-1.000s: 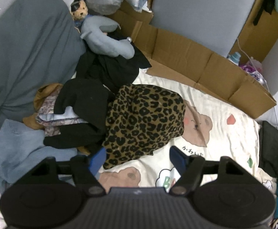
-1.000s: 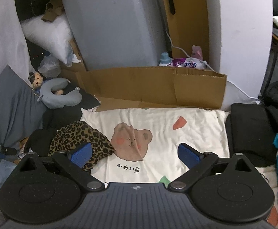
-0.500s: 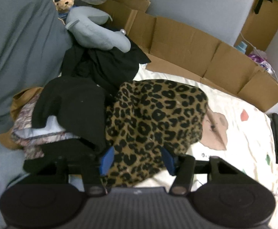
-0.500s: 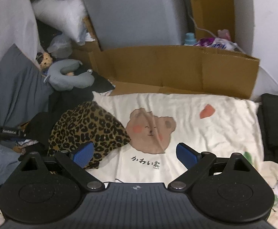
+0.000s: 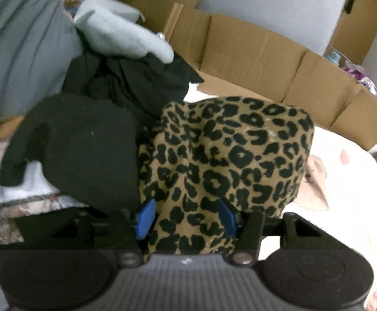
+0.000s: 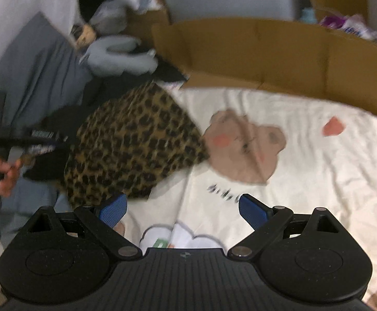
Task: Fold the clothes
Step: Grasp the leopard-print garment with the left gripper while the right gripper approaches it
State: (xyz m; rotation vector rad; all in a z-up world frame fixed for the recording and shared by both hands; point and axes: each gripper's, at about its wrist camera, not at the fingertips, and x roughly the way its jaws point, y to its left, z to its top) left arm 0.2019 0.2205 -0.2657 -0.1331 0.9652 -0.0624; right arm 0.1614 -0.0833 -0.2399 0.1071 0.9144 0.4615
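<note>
Bed (image 6: pixel 318 140) with a bear sheet carries a clothes pile at left. Left gripper (image 5: pixel 185 216) has moved in since a second ago and now straddles the leopard garment (image 5: pixel 222 155), jaws part-closed around its near edge, so pickup is beginning. Right gripper (image 6: pixel 182 208) hangs open, empty.

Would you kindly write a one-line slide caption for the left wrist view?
Left gripper closing around a fold of the leopard-print garment beside black clothes on the bear-print sheet.

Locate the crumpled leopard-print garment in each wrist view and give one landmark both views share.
Left wrist view: the crumpled leopard-print garment fills the centre and runs down between the left gripper fingers.
Right wrist view: it lies left of centre, above the open right gripper.
Shared landmark: the brown bear print on the cream sheet, right of the garment.
</note>
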